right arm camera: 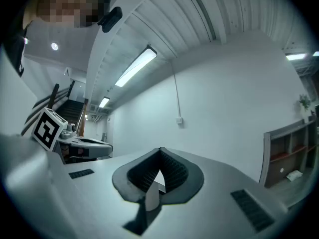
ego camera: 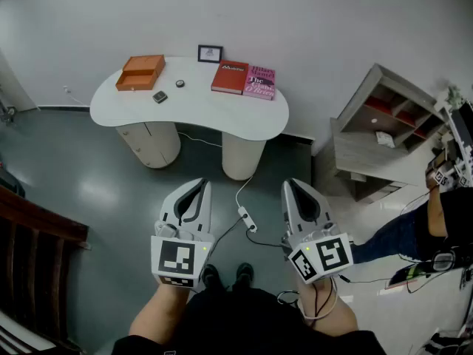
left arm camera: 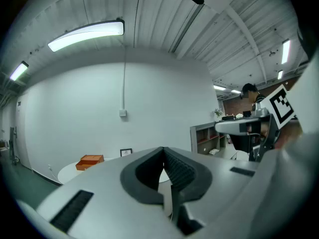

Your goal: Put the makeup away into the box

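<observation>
An open orange box [ego camera: 140, 72] stands at the left end of a white curved table [ego camera: 244, 117]. Beside it lie a small dark makeup case [ego camera: 160, 97] and a small round compact [ego camera: 179, 83]. Both grippers hang close to my body, well short of the table. My left gripper [ego camera: 199, 184] is shut and holds nothing. My right gripper [ego camera: 293, 186] is also shut with nothing in it. In the left gripper view the jaws meet at their tips [left arm camera: 163, 151], and the orange box [left arm camera: 89, 162] shows far off. In the right gripper view the right gripper [right arm camera: 160, 151] has its jaws together too.
A picture frame [ego camera: 210, 53], a red book [ego camera: 230, 78] and a pink book [ego camera: 259, 82] sit at the table's back. A grey shelf unit [ego camera: 384, 132] stands at the right. A power strip [ego camera: 245, 217] with cable lies on the floor. Another person [ego camera: 443, 220] is at the far right.
</observation>
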`<action>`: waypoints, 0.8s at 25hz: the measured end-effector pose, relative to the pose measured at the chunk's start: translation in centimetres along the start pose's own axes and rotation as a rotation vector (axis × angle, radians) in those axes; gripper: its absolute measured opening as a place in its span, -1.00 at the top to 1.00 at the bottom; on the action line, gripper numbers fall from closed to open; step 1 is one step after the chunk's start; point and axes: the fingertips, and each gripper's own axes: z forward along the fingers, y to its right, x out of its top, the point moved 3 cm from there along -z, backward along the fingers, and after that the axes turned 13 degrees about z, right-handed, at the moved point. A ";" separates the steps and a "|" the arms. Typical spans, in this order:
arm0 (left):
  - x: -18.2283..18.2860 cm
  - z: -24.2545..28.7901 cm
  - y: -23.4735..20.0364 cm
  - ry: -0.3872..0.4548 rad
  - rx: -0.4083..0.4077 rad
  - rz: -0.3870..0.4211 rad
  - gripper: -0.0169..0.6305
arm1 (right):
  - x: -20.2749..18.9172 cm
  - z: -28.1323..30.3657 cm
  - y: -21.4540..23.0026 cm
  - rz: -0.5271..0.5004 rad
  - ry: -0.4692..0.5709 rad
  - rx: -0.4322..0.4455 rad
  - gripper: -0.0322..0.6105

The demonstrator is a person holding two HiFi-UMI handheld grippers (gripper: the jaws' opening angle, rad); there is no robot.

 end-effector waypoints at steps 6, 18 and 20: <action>0.4 0.0 0.8 0.001 -0.005 -0.005 0.93 | -0.3 -0.3 0.2 0.020 -0.011 0.011 0.80; 1.5 1.4 3.4 -0.004 0.005 -0.014 0.93 | 0.7 -1.3 2.8 0.054 -0.004 0.072 0.79; 1.6 1.8 4.0 -0.005 0.009 -0.018 0.93 | 0.9 -1.4 3.8 0.059 0.002 0.074 0.79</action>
